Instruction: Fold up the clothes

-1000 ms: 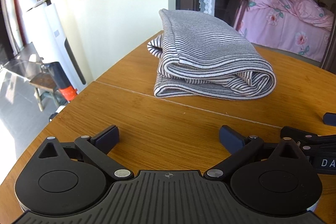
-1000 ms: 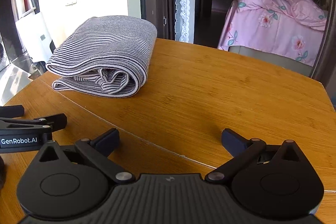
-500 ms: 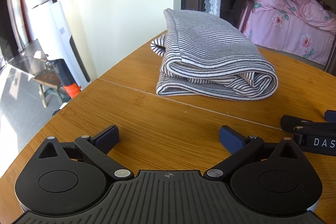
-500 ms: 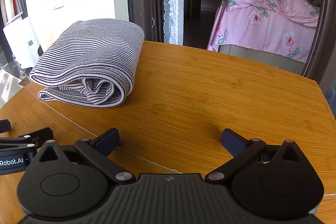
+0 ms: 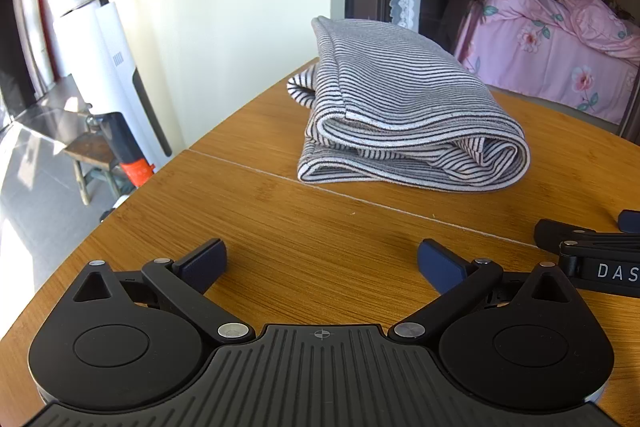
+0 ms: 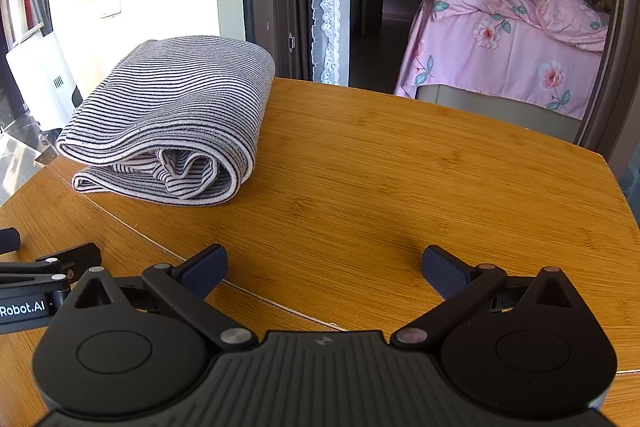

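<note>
Where it rests on the table (image 5: 248, 227), the shirt (image 5: 404, 115) is folded into a thick, soft bundle of several layers, its knit covered in thin dark and pale stripes. One side is a smooth rolled fold; the opposite side shows stacked hems and loose edges, and a small striped flap pokes out at the far corner in the left wrist view. From the right wrist view the near end of the shirt (image 6: 172, 119) shows crumpled inner layers tucked inside the outer wrap.

The table (image 6: 400, 187) is wood with a fine, warm grain, rounded at its edge and crossed by a straight seam that runs just in front of the bundle.

Both tools are black plastic with ribbed bodies, round pivot discs and dark blue flat pads. The left gripper (image 5: 322, 263) has its fingers spread wide apart with nothing between them, only bare wood. The right gripper (image 6: 324, 265) is likewise spread wide and empty.

The shirt lies ahead of the left fingers and slightly to their right, well apart from the pads. For the right fingers it lies ahead and off to the left, also well apart. Each gripper shows at the edge of the other's view, beside it and low over the table.
</note>
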